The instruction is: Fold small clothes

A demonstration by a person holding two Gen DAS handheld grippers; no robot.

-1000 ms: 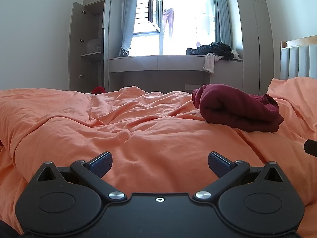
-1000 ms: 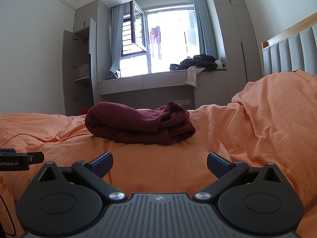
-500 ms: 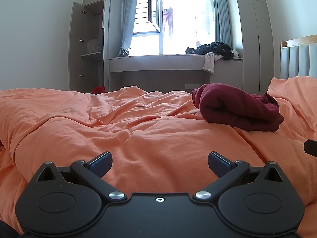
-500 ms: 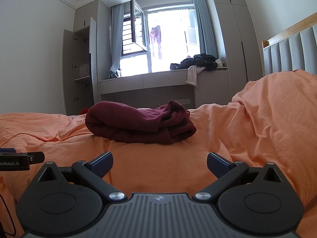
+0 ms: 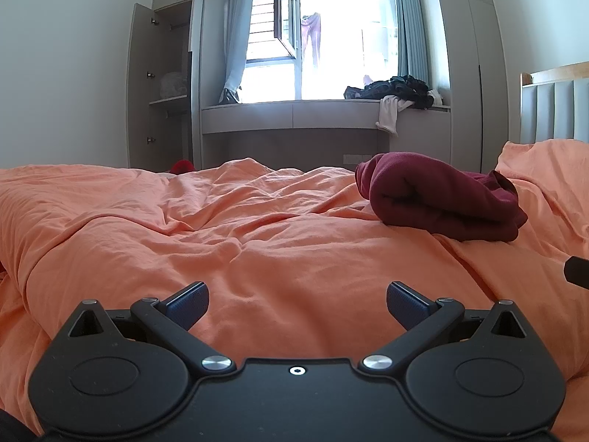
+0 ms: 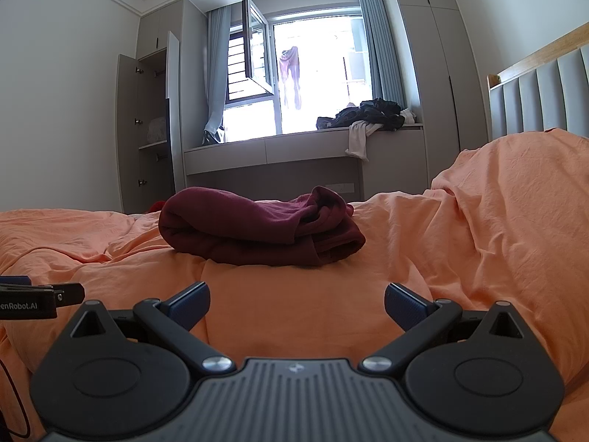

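Sunlit from a wide window (image 5: 342,44), the bedroom is seen low across a bed covered by a rumpled orange duvet (image 5: 257,243). An open wardrobe (image 5: 162,84) stands at the far left, and a heap of dark clothes (image 5: 394,90) is piled on the window ledge (image 5: 294,114), with a white piece hanging over its edge.

On the duvet a maroon garment (image 6: 257,228) is laid, folded into a thick, soft bundle with a rolled fold at one end and looser layers bunched at the other. It is placed ahead of the right tongs (image 6: 296,304) and to the forward right of the left tongs (image 5: 297,304), well apart from both.

Part of a printed label, "enRobot.AI", can be read on the side of the left tool where it is caught at the left edge of the right wrist view.

Both tongs are spread wide, blue-padded fingers (image 5: 187,302) apart, with nothing gripped; only bare duvet is seen between them.
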